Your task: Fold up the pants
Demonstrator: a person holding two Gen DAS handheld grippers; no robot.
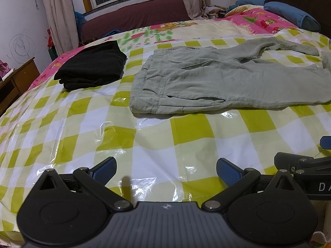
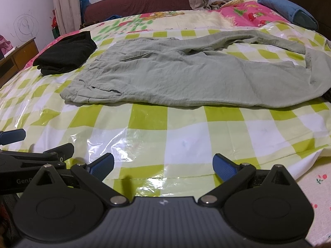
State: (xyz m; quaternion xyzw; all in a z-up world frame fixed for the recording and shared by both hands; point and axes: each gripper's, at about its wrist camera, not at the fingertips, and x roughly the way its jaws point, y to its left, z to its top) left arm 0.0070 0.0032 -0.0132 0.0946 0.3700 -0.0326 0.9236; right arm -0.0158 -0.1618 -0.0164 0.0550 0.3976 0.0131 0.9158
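Two hand-held grippers, left (image 1: 166,170) and right (image 2: 163,164), hover spread and empty above the bed (image 2: 144,136). Grey pants (image 2: 186,76) lie flat ahead of both, not yet folded. Risk: the glossy cover (image 1: 103,140) may get pinched with the fabric.

White letters "DA", cut off by the picture's edge, stand on the black body of the right tongs (image 1: 322,142) in the left wrist view. The letters "Gen", then a cut-off one, stand on the left tongs (image 2: 12,135) in the right wrist view.
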